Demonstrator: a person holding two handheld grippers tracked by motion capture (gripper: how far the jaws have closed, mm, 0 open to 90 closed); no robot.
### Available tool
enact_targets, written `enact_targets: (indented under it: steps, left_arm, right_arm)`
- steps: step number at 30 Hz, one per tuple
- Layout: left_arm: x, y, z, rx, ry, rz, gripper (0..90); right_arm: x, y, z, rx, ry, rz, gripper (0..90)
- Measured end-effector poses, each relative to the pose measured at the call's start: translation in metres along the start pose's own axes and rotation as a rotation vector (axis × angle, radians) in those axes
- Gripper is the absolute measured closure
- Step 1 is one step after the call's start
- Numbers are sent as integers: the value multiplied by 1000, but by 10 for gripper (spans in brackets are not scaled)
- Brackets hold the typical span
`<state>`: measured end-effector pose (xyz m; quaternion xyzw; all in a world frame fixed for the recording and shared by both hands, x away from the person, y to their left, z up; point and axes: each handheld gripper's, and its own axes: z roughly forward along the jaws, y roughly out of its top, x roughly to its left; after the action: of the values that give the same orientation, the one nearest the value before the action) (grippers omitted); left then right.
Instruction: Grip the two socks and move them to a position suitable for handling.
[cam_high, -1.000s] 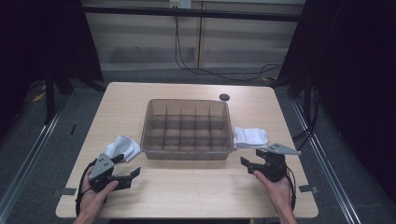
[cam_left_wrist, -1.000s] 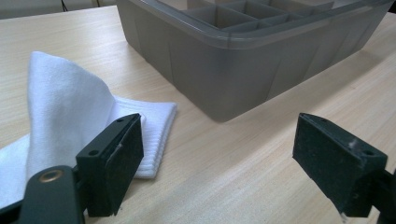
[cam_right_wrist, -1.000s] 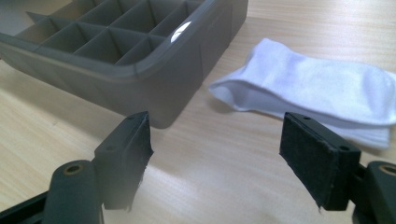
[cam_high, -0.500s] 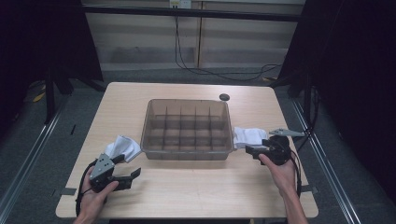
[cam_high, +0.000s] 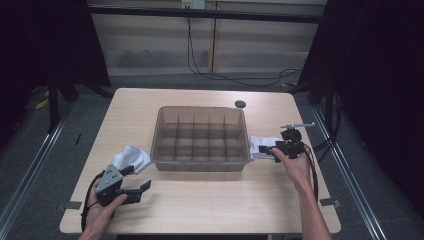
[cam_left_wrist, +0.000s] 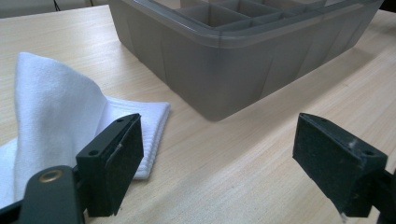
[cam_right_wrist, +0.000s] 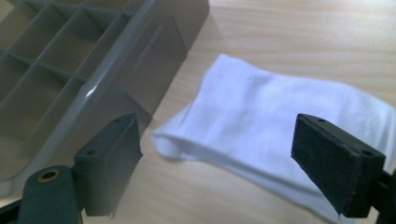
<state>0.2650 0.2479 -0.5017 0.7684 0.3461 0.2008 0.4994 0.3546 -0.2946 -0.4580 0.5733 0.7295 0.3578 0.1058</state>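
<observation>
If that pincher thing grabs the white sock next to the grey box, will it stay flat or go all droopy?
Probably droopy. The white sock is soft knit cloth lying limp on the table, so its ends would likely hang down. It looks thin and light, so the right gripper, jaws open above it, should lift it easily. Pushed, it would likely bunch up against the grey box rather than slide.

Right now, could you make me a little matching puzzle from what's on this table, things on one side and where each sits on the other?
Things:
1. divided bin
2. black disc
3. right gripper
4. left gripper

Places:
A. near corner, beside a crumpled white cloth
B. middle of the table
C. over the folded white sock
D. far edge, behind the bin

Pairs: 1-B, 2-D, 3-C, 4-A
</observation>
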Motion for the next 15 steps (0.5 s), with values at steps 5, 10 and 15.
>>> enact_targets:
  steps: [5,10,15]
  left_arm:
    - [0,0,0,7,2,-3,161]
    - [-1,0,0,9,-2,1,161]
    - [-1,0,1,14,-10,8,161]
  right_arm:
    - [-8,7,15,79,-19,13,141]
    - [-11,14,23,93,-73,2,141]
    - [-14,11,37,99,-150,0,140]
